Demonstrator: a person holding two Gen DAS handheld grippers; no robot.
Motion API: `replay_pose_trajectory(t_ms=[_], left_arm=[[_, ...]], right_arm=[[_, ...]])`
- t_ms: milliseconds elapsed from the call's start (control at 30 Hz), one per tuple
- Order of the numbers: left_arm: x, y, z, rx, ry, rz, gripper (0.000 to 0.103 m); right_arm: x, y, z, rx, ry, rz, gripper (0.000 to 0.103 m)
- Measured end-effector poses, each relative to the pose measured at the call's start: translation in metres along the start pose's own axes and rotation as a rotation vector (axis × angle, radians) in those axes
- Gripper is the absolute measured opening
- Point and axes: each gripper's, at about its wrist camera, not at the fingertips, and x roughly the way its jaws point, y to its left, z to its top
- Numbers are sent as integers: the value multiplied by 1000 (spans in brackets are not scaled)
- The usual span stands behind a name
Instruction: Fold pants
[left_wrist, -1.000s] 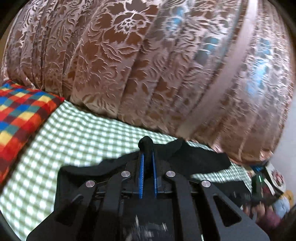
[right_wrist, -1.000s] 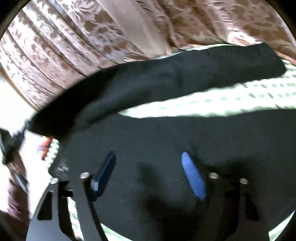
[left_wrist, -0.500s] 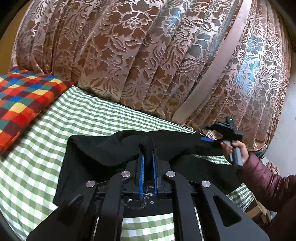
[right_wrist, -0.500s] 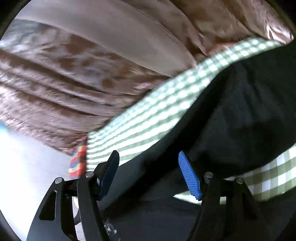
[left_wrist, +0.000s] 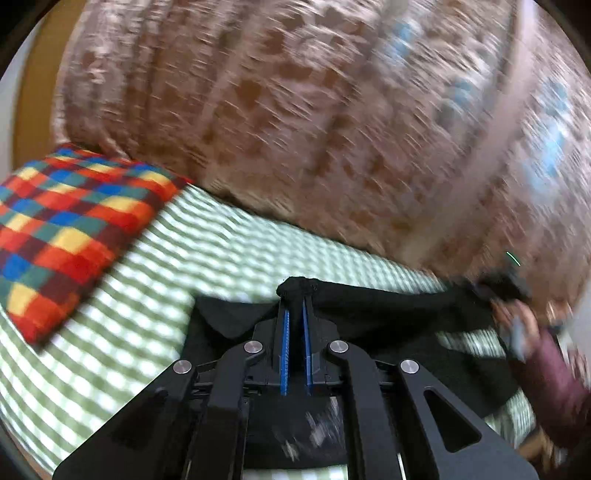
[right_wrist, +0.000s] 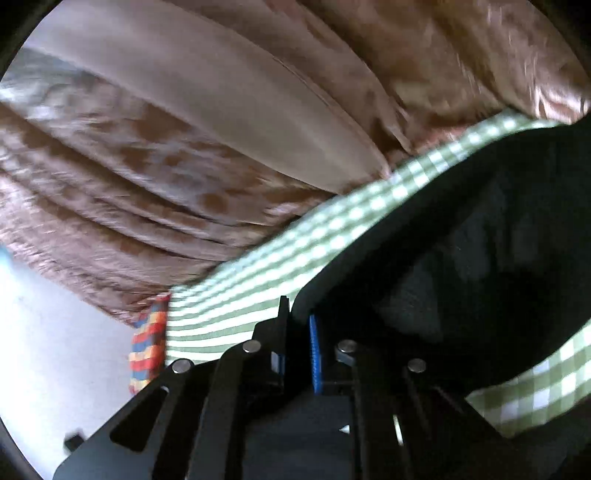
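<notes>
With both my left gripper (left_wrist: 295, 314) and right gripper (right_wrist: 297, 332) clamped on bunched cloth, I hold the black pants (left_wrist: 388, 306) above the green checked bedsheet (left_wrist: 147, 295), an early fold underway, none yet laid flat.

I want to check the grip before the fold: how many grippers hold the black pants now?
2. The left gripper is shut on a bunched edge of the pants; the right gripper is shut on another edge.

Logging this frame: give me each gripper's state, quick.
Left gripper: shut on the black pants.
Right gripper: shut on the black pants.
</notes>
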Motion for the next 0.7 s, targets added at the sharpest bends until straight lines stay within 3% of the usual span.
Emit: replay_pose_trajectory(t_ms=[100,200,267,433,567,633,700], left_arm=[[4,9,22,-20,-60,35,5],[1,17,13,-49,-35,26,5],[-3,28,-6,-83,-1,35,5],[-11,71,-79,-304,133,43,5],[-26,89,-106,-459,170,28,25],[-40,95,-111,-551,149,-47,37],[-49,95,-112,-589,130,-93,41]], right_arm=[[-39,15,-24,-77,-27,87,9],[-76,16,-70,-146,11,157,9],[-83,3,-109,-147,89,163,9],[-74,-38,-177,-87,220,74,9],[-63,-56,-190,-47,242,30,9],[-60,-58,-190,-49,245,24,9],[-55,-57,-190,-53,244,18,9]])
